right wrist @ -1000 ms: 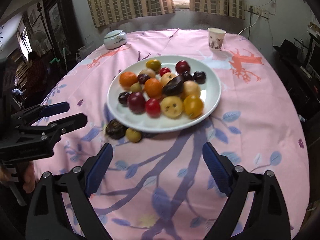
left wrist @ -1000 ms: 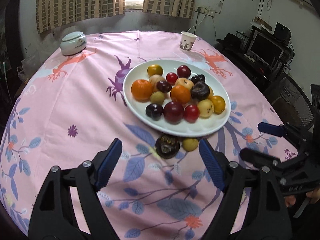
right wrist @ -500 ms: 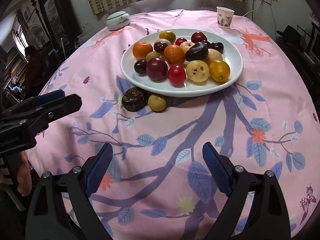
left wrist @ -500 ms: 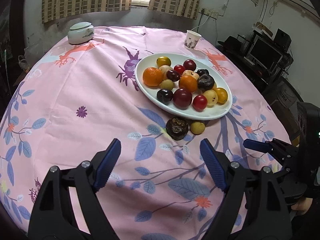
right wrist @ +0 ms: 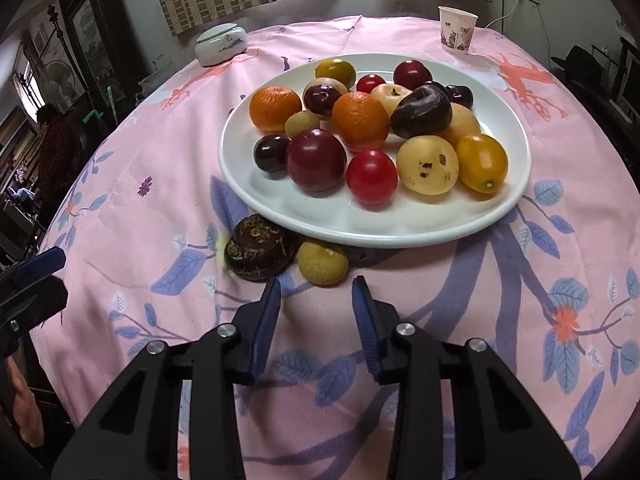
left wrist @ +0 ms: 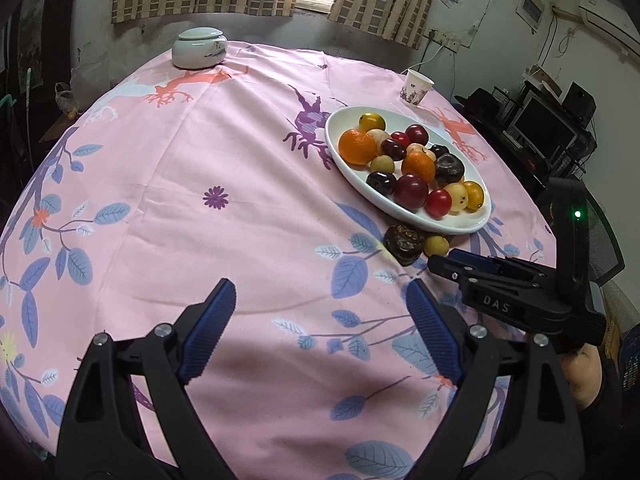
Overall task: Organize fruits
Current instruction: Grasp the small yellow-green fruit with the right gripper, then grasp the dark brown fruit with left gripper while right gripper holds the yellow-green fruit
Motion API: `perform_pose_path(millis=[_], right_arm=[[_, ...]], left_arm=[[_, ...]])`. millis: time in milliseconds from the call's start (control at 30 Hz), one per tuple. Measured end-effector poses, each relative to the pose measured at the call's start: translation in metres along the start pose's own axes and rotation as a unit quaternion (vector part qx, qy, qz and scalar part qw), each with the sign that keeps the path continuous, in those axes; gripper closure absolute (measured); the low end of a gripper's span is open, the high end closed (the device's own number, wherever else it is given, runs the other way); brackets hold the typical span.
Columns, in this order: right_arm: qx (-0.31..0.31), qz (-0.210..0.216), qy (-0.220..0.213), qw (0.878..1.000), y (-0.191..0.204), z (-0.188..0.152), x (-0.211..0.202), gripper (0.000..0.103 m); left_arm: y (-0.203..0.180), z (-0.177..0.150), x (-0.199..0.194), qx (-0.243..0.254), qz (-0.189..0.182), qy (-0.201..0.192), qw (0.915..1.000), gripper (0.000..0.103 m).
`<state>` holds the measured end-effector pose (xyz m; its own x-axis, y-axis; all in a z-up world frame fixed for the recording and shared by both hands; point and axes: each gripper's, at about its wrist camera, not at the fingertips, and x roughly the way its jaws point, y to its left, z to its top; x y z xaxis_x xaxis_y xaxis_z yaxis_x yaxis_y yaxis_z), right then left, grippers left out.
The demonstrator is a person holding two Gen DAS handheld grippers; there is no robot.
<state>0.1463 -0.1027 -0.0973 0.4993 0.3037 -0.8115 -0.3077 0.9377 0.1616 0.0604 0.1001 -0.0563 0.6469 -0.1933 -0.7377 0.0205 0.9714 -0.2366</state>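
Right now the small yellow fruit sits on the cloth just ahead of the right gripper, btwn its part-spread fingers' line, touching the plate edge; it's roundish, no clear long axis. Left gripper, spread wide, holds nothing, farther off.

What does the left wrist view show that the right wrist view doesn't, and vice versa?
Only the left wrist view: the right tongs from the side, tips beside the small yellow fruit, plus a monitor. Only the right wrist view: the gap between the right tongs' fingers, lined up on that fruit, and a person far left. Both: white plate of fruit, dark ridged fruit off the plate, paper cup, lidded jar.
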Motion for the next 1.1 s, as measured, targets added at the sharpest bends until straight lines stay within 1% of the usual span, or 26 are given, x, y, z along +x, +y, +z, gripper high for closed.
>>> perform_pose_path(millis=[100, 233, 367, 533, 633, 767, 833, 867, 900, 933, 967, 1000, 1100], right_arm=[[-0.004, -0.011, -0.004, 1.0, 0.001, 0.006, 0.008, 0.075], [-0.008, -0.012, -0.002, 1.0, 0.0, 0.002, 0.005, 0.076], [-0.004, -0.004, 0.0, 1.0, -0.008, -0.013, -0.014, 0.076], [0.025, 0.011, -0.003, 1.0, -0.035, -0.035, -0.038, 0.075], [0.041, 0.016, -0.012, 0.999, -0.051, -0.042, -0.052, 0.075], [0.06, 0.026, -0.028, 0.997, -0.067, -0.046, -0.068, 0.075], [0.068, 0.034, -0.033, 0.997, -0.073, -0.047, -0.071, 0.075], [0.072, 0.039, -0.034, 0.996, -0.075, -0.047, -0.072, 0.075], [0.076, 0.043, -0.034, 0.996, -0.077, -0.047, -0.073, 0.075], [0.079, 0.047, -0.034, 0.995, -0.079, -0.047, -0.073, 0.075], [0.08, 0.048, -0.033, 0.995, -0.081, -0.047, -0.073, 0.075], [0.081, 0.049, -0.032, 0.995, -0.081, -0.048, -0.073, 0.075], [0.084, 0.055, -0.033, 0.994, -0.083, -0.05, -0.075, 0.075]], left_arm=[[-0.001, 0.0, 0.001, 0.001, -0.001, 0.002, 1.0, 0.014], [-0.011, 0.0, 0.007, 0.014, 0.0, 0.009, 0.9999, 0.014], [-0.031, 0.004, 0.021, 0.034, -0.01, 0.02, 0.9992, 0.014], [-0.068, 0.013, 0.051, 0.086, -0.019, 0.034, 0.9955, 0.014], [-0.087, 0.017, 0.075, 0.121, -0.008, 0.042, 0.9917, 0.015], [-0.093, 0.025, 0.096, 0.124, -0.014, 0.058, 0.9905, 0.016], [-0.093, 0.028, 0.104, 0.121, -0.013, 0.064, 0.9905, 0.018], [-0.092, 0.028, 0.108, 0.12, -0.013, 0.068, 0.9903, 0.02], [-0.092, 0.029, 0.113, 0.118, -0.015, 0.073, 0.9901, 0.027], [-0.091, 0.029, 0.118, 0.118, -0.019, 0.079, 0.9897, 0.037], [-0.09, 0.027, 0.123, 0.118, -0.019, 0.085, 0.9892, 0.041], [-0.091, 0.027, 0.126, 0.121, -0.011, 0.082, 0.9892, 0.047], [-0.094, 0.025, 0.125, 0.135, 0.004, 0.073, 0.9882, 0.052]])
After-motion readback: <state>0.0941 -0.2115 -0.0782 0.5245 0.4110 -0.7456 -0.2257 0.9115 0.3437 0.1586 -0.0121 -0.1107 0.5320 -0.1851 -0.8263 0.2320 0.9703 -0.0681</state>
